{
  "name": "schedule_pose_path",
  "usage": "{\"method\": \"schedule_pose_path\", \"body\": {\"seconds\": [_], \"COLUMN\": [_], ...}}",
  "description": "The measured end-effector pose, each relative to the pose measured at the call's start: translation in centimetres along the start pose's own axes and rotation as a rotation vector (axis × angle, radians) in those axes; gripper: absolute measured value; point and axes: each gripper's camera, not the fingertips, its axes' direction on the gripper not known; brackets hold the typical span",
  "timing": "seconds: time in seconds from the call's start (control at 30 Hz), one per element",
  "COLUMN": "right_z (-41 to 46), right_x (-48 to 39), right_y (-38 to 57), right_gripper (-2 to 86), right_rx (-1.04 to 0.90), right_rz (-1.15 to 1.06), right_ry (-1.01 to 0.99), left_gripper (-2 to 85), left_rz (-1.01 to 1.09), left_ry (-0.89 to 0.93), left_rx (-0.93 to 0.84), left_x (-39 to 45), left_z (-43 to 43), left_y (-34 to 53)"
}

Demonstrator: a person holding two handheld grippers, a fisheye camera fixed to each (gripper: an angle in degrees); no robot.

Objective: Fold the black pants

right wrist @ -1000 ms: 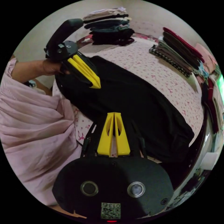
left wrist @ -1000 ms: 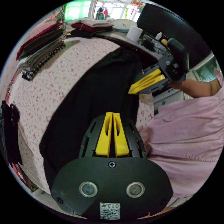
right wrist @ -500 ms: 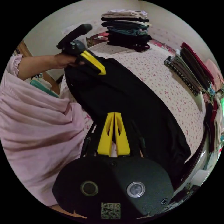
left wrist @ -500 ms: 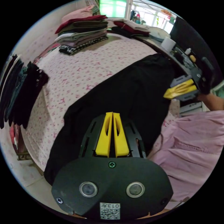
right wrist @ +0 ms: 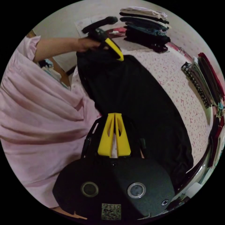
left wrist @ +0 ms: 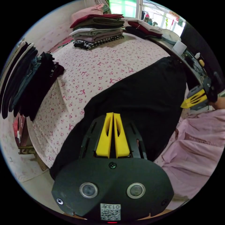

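Black pants laid lengthwise on the bed

The black pants (left wrist: 140, 98) cross mid-frame; left gripper (left wrist: 113, 115) and right gripper (right wrist: 114, 115) — jaws closed, empty — sit at opposite ends, likely for folding.

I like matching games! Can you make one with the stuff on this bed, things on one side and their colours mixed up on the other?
Things:
1. pants
2. bed sheet
3. fingers of the left gripper
4. the person's shirt

Colours:
A. yellow
B. plain pink
C. black
D. pale with small red-pink bows

Pairs: 1-C, 2-D, 3-A, 4-B
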Motion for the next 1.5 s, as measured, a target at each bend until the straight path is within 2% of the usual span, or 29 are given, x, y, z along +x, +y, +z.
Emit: {"method": "schedule_pose_path", "body": {"seconds": [0.2,0.33,0.4,0.63,0.7,0.8,0.87,0.97,1.07,1.1,1.17,1.3,1.5], "right_z": [2.4,5.8,7.6,7.2,5.9,5.2,5.3,6.4,8.6,9.7,9.0,5.9,1.9], "right_x": [-1.8,-4.1,-4.9,-4.8,-3.2,-0.1,1.7,4.3,6.4,7.4,9.0,12.1,18.6], "right_y": [-8.5,-12.2,-12.5,-10.1,-9.9,-10.3,-10.8,-12.1,-12.5,-12.2,-10.8,-4.0,11.5], "right_gripper": [0.3,0.2,0.2,0.2,0.2,0.2,0.2,0.2,0.2,0.2,0.2,0.4,1.4], "right_rx": [0.062,0.010,-0.072,-0.079,-0.013,0.037,0.053,0.065,0.014,-0.033,0.014,0.110,0.088], "right_rz": [-0.129,-0.210,-0.237,-0.271,-0.223,-0.113,-0.058,-0.004,0.022,0.044,0.097,0.219,0.567], "right_ry": [-0.074,-0.088,-0.097,-0.110,-0.091,-0.053,-0.036,-0.015,0.022,0.034,-0.007,0.042,0.246], "left_gripper": [-0.3,-0.3,-0.3,-0.3,-0.3,-0.3,-0.3,-0.3,-0.4,-0.4,-0.4,-0.4,-0.3], "left_rz": [0.063,0.108,0.096,0.122,0.132,0.002,-0.149,-0.178,-0.188,-0.189,-0.277,-0.326,-0.090], "left_ry": [0.059,0.124,0.135,0.273,0.316,0.381,0.288,0.118,0.063,0.070,0.086,0.067,0.139], "left_rx": [-0.050,-0.183,-0.150,-0.177,-0.165,0.036,0.118,0.042,-0.089,-0.047,-0.032,0.008,0.108], "left_x": [3.2,5.1,5.3,4.7,3.9,0.0,-3.1,-4.1,-4.4,-4.5,-5.5,-5.2,1.7], "left_z": [-1.3,0.9,1.0,0.9,0.1,-2.3,-2.4,-0.2,2.9,2.8,2.4,0.6,-0.9], "left_y": [6.1,9.5,10.5,12.2,12.1,11.8,11.1,9.4,8.9,9.1,9.7,8.7,-0.4]}}
